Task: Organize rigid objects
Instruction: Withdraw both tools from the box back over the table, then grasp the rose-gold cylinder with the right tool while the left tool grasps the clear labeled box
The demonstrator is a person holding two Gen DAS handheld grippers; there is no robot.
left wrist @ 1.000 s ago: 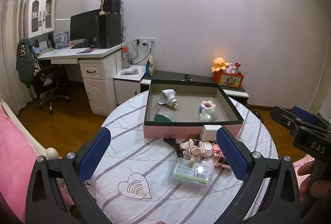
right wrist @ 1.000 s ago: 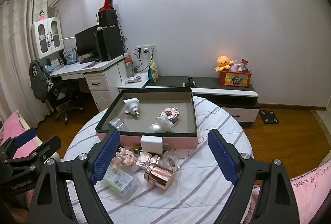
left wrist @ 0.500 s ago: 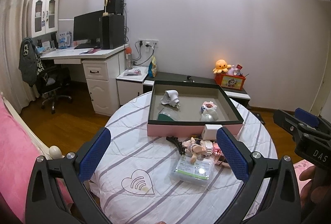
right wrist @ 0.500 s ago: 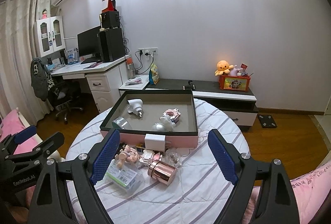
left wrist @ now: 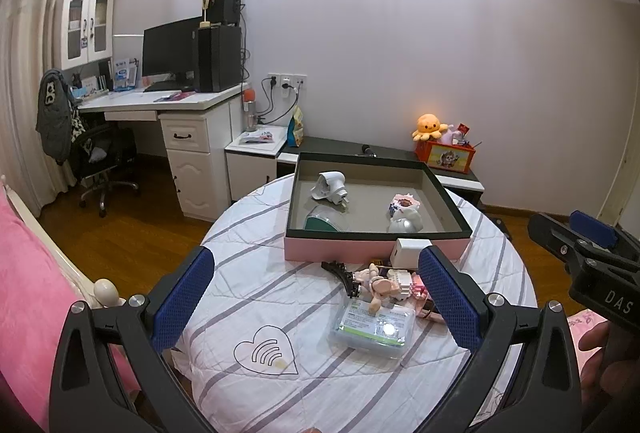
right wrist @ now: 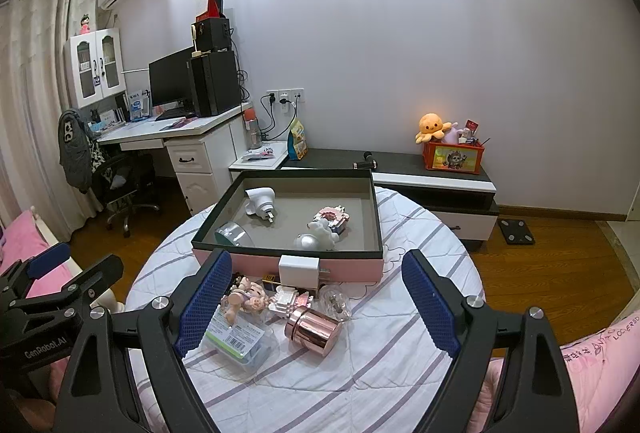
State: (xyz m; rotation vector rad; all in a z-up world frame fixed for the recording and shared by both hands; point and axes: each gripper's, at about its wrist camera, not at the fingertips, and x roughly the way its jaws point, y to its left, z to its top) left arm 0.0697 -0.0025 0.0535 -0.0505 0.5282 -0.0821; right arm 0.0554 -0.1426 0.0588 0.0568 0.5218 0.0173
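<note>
A pink box with a dark rim (left wrist: 376,247) (right wrist: 352,265) stands at the back of the round table. It holds a white plug adapter (left wrist: 330,185), a tape roll (left wrist: 324,219), a pink block toy (left wrist: 404,203) and a white figure (right wrist: 316,239). In front of the box lie a white charger cube (right wrist: 300,269), a black hair clip (left wrist: 340,273), a small doll (right wrist: 244,297), a clear plastic pack (left wrist: 374,325) and a rose-gold jar (right wrist: 312,329). My left gripper (left wrist: 317,261) and right gripper (right wrist: 317,261) hover open above the table's near side, holding nothing.
A striped white cloth (left wrist: 256,289) covers the table. Pink bedding (left wrist: 28,297) lies at the left and near right. Behind the table are a low dark cabinet (right wrist: 420,161) with an orange toy box (right wrist: 454,157), and a white desk (left wrist: 176,101) with a chair.
Both views drift only slightly. Nothing on the table has moved, and both grippers stay open.
</note>
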